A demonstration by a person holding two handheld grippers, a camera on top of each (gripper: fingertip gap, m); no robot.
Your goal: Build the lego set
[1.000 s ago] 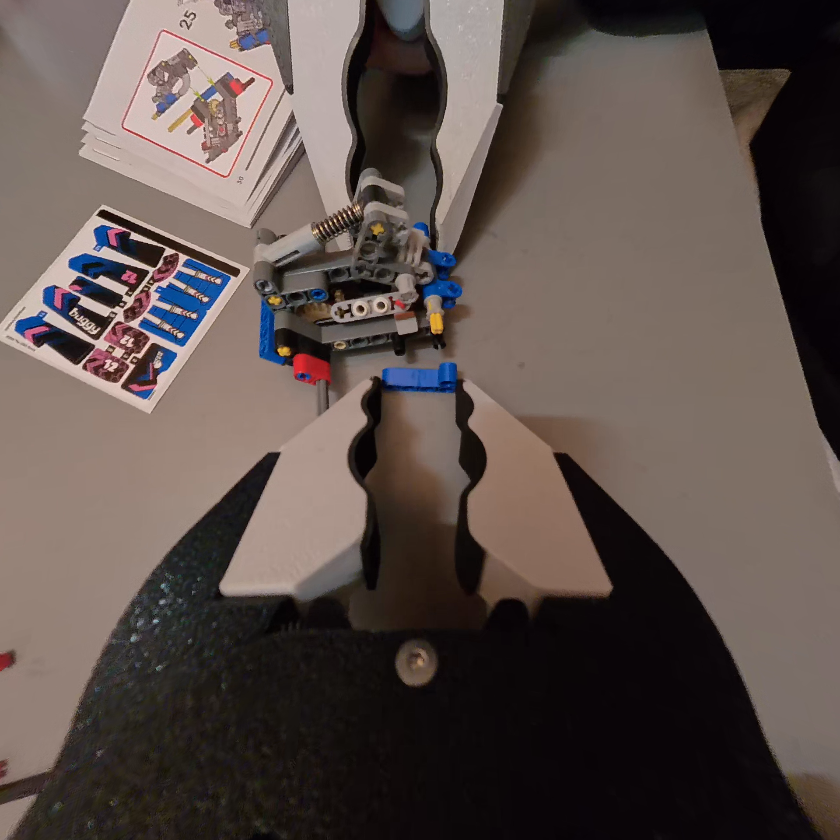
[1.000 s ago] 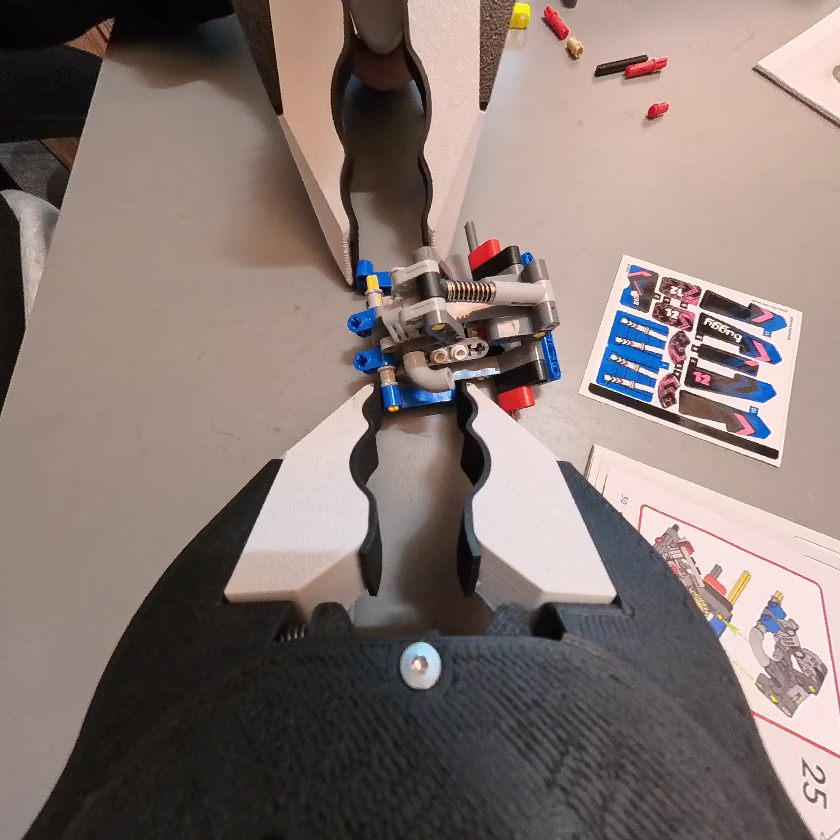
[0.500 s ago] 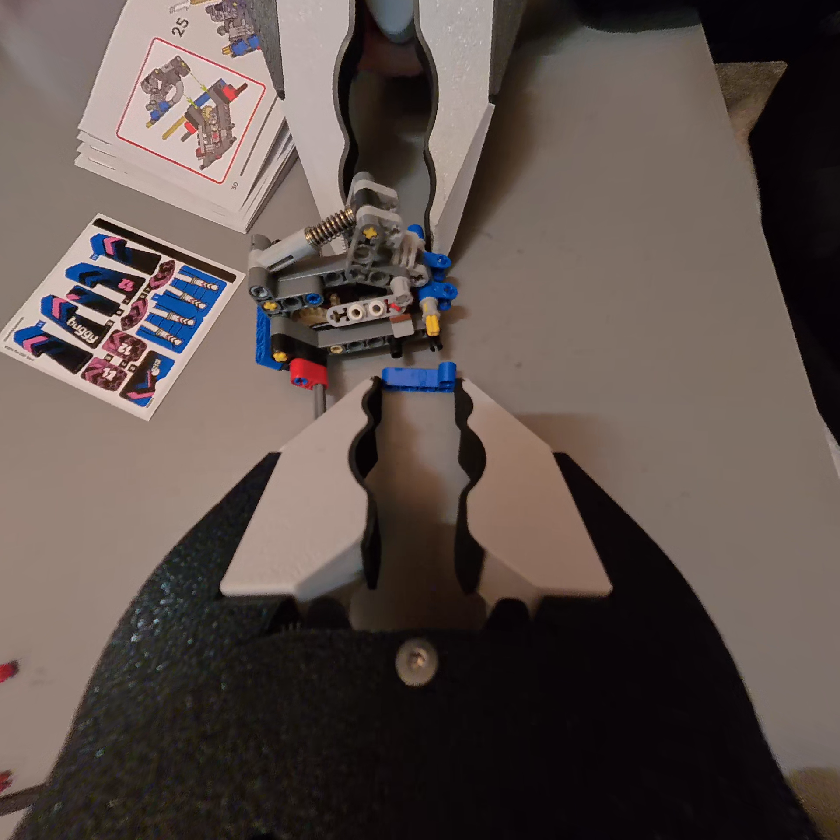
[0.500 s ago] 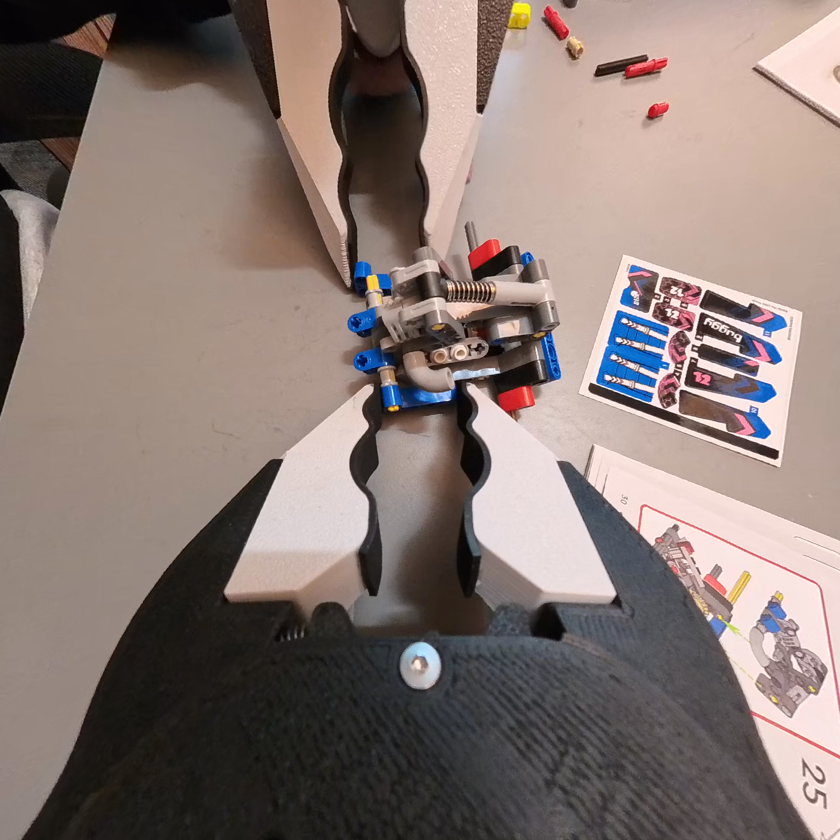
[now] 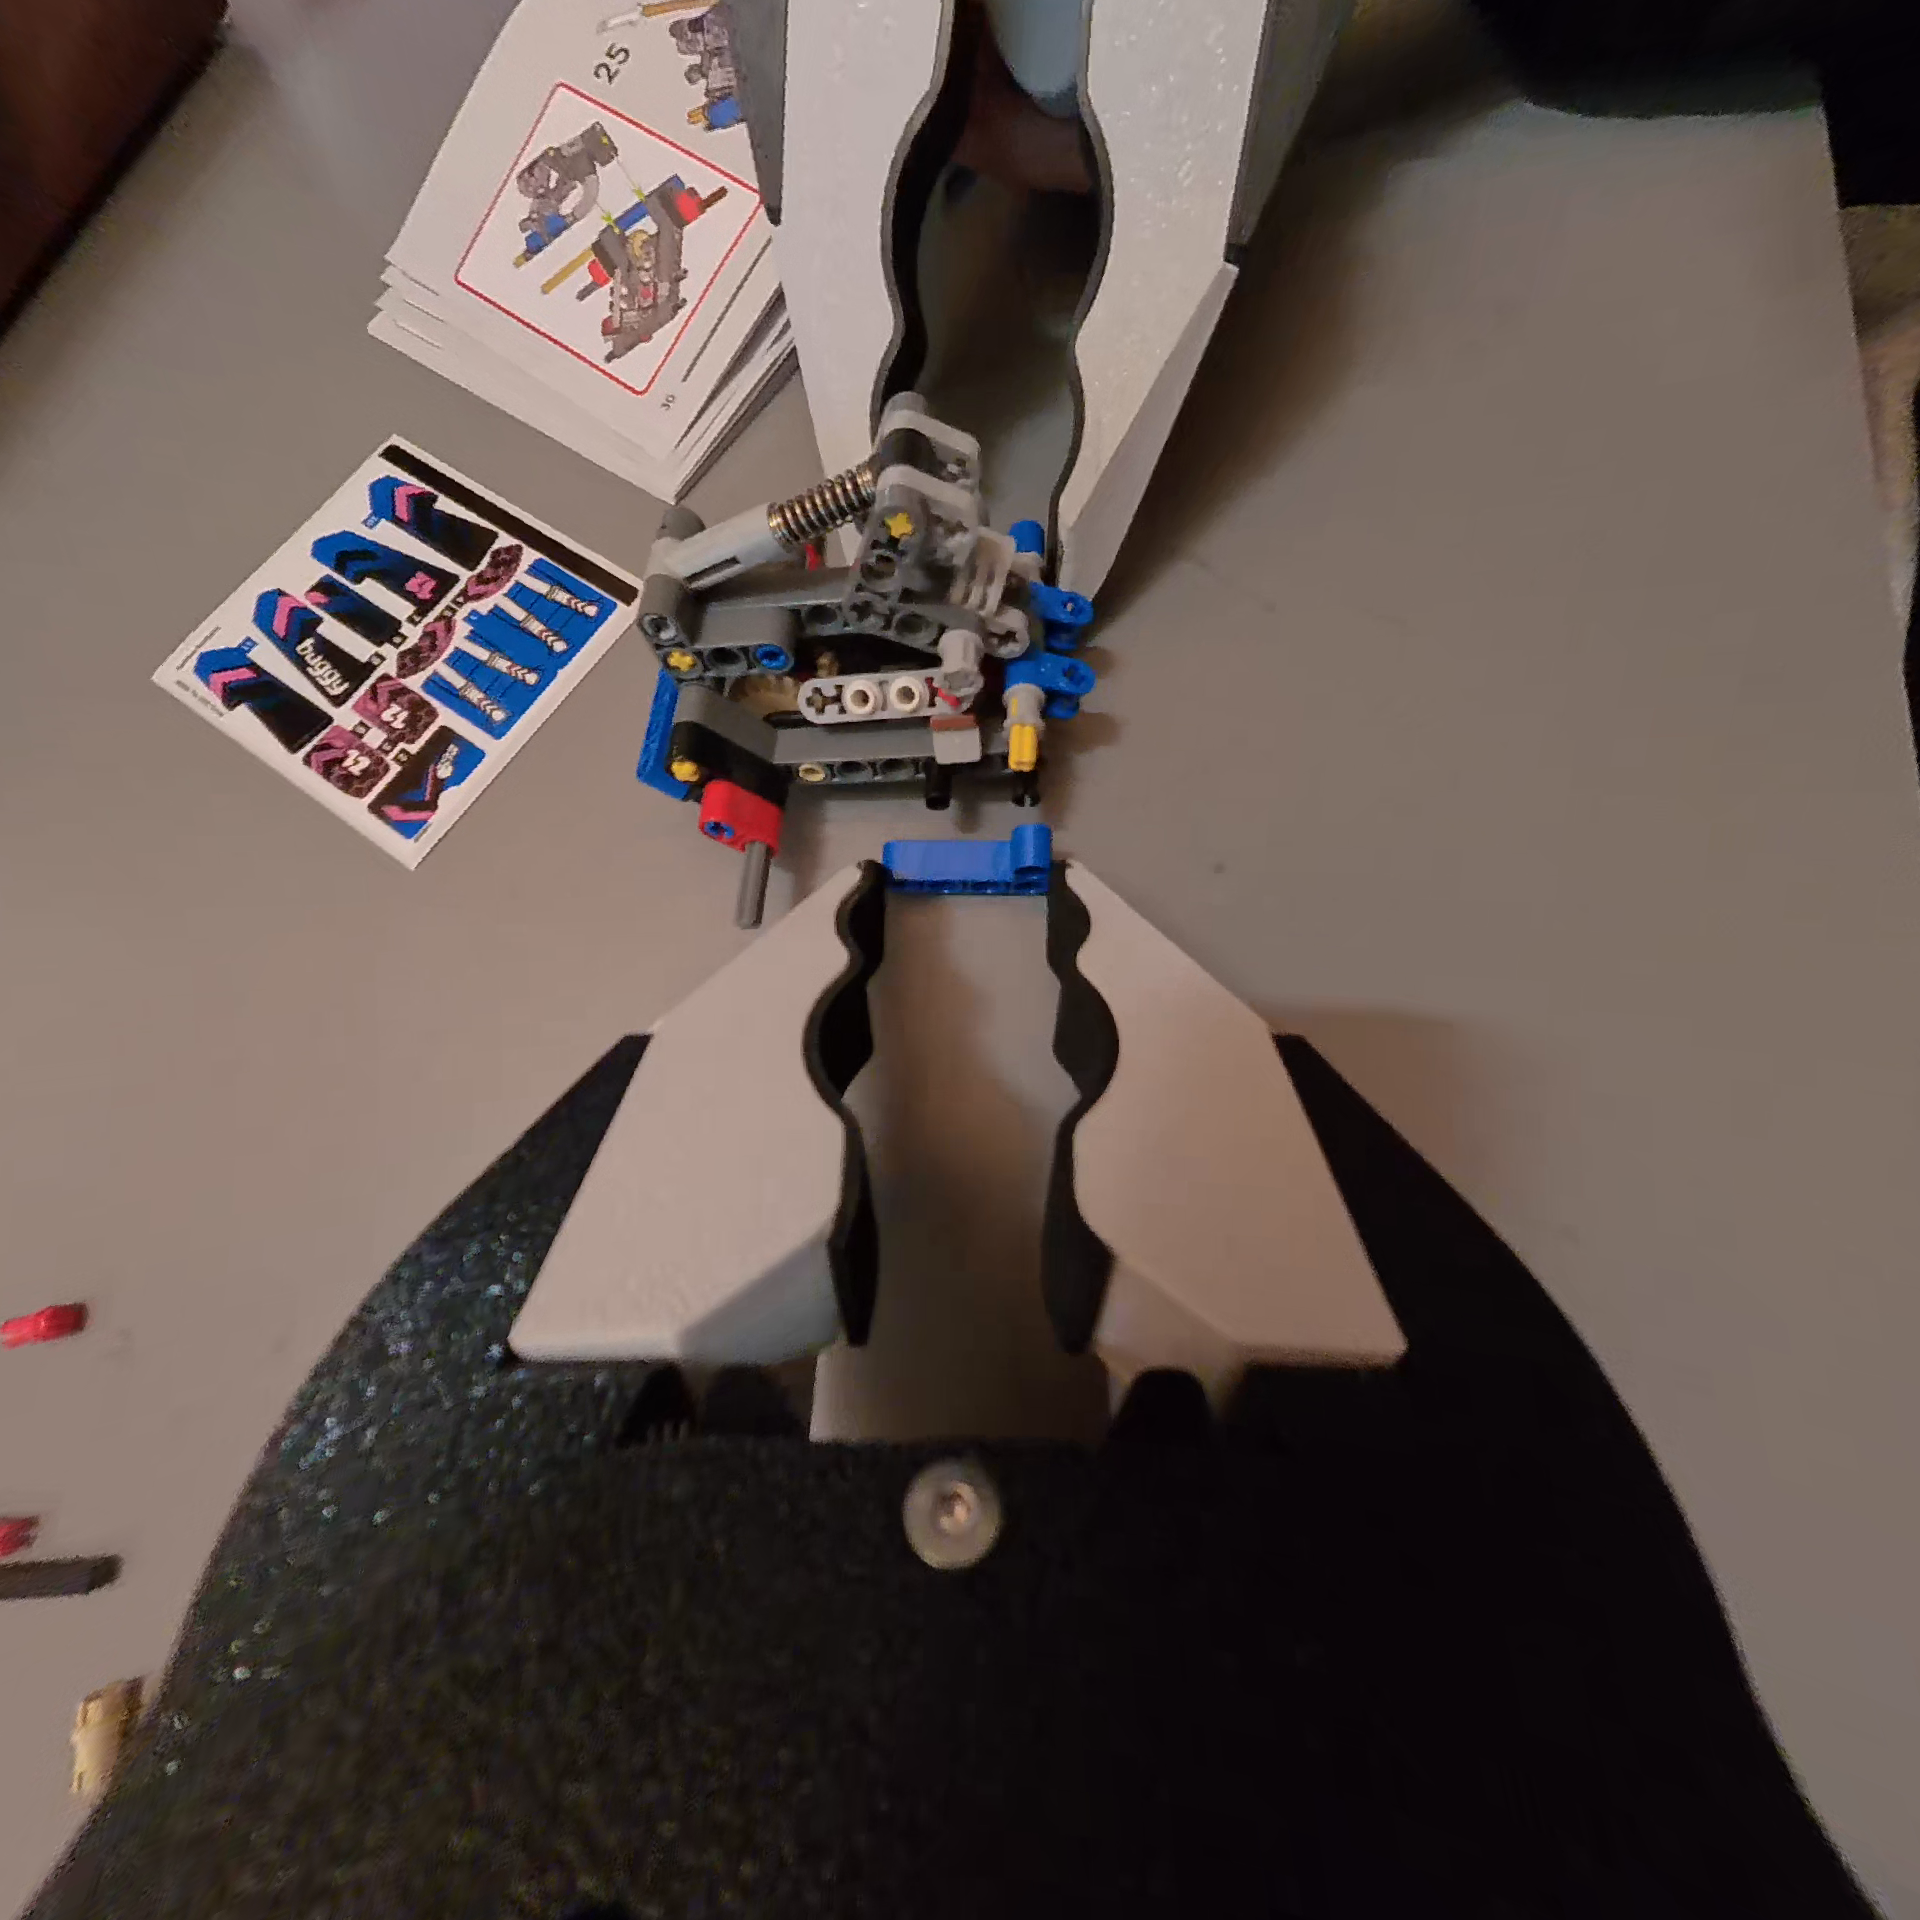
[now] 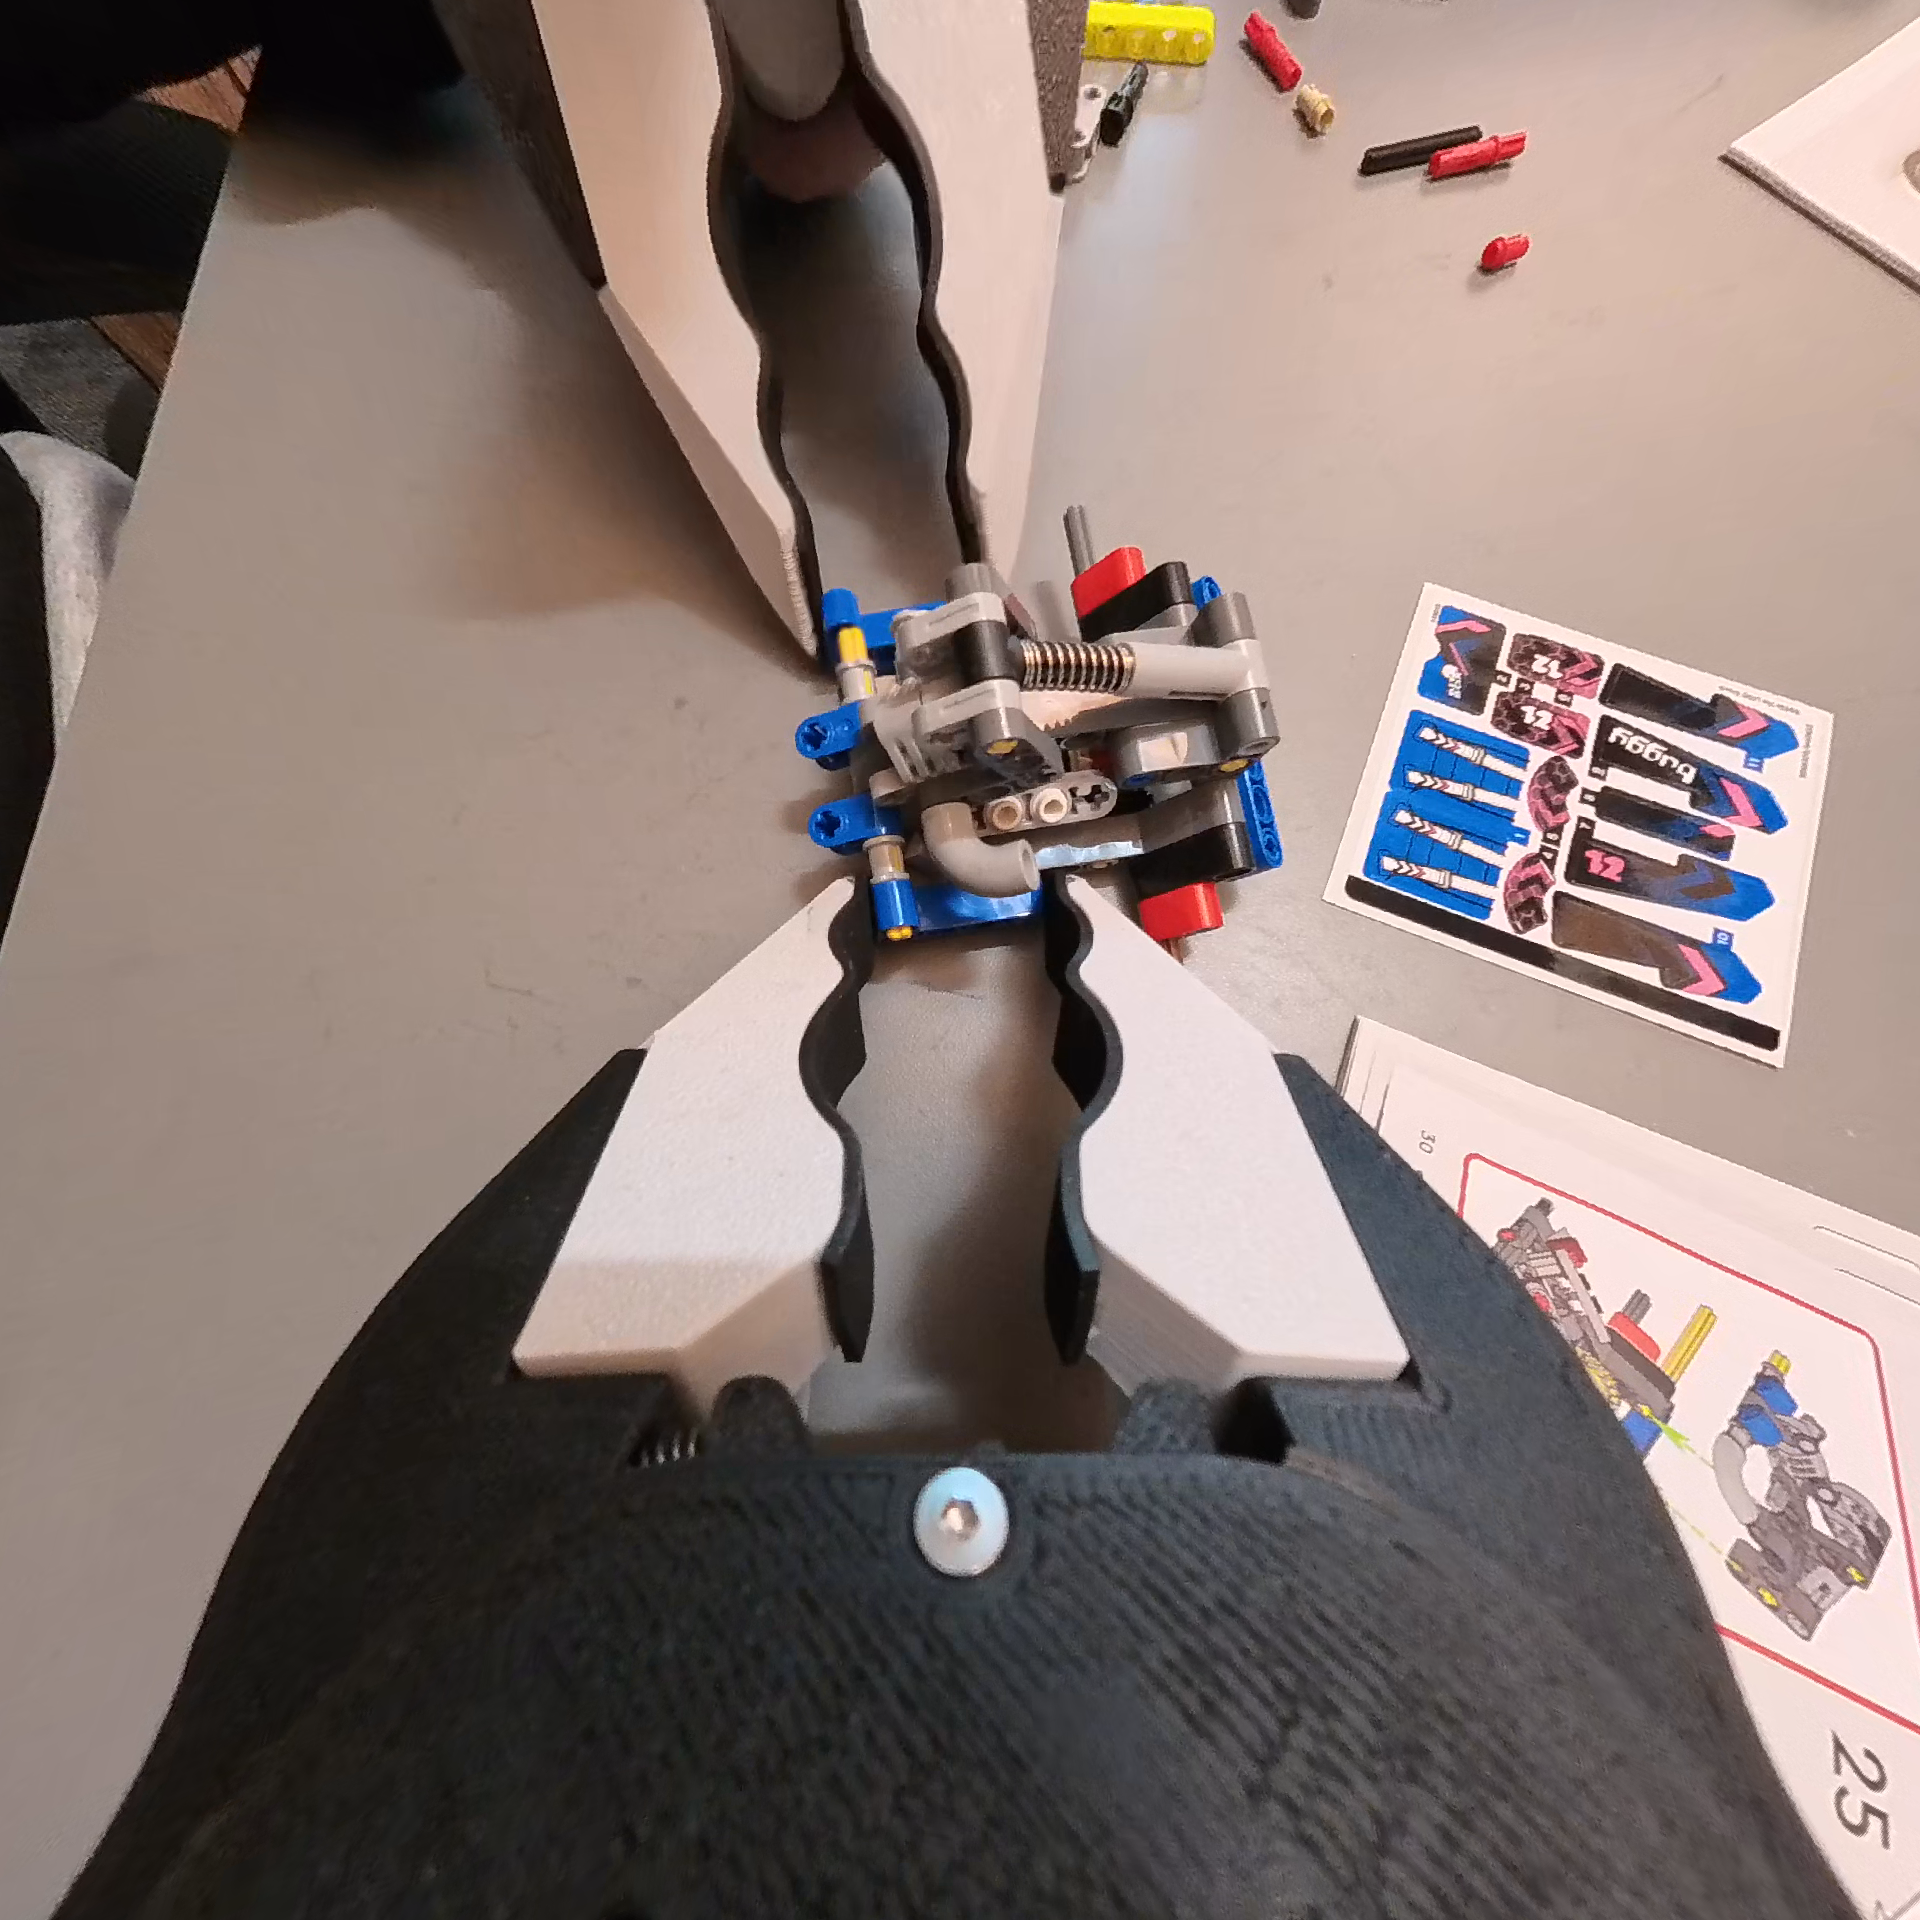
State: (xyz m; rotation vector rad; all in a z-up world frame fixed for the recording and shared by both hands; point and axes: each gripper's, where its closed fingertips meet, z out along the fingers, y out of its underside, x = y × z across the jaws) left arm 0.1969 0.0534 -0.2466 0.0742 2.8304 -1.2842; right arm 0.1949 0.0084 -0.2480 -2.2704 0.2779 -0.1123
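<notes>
A partly built lego assembly (image 5: 852,665) of grey beams, a spring shock, and blue and red parts sits on the grey table (image 5: 1455,727). My right gripper (image 6: 956,899) is shut on the assembly's near blue edge (image 6: 966,904); it comes in from the top of the left wrist view (image 5: 956,520). My left gripper (image 5: 966,873) is shut on a small blue beam (image 5: 966,862), held flat just short of the assembly's dark grey side. In the right wrist view the left gripper (image 6: 894,592) stands behind the assembly (image 6: 1049,748), with the blue beam (image 6: 852,618) at its tips.
A sticker sheet (image 5: 395,644) (image 6: 1579,821) and an open instruction booklet (image 5: 592,239) (image 6: 1662,1403) lie beside the assembly. Loose red pins (image 6: 1475,156) and a yellow beam (image 6: 1143,31) lie behind the left gripper. The table edge runs along the left of the right wrist view. About 6 cm separates my left fingertips from my right.
My left gripper has shifted and tilted slightly with the blue beam, staying close to the assembly. My right gripper and the assembly have barely moved.
</notes>
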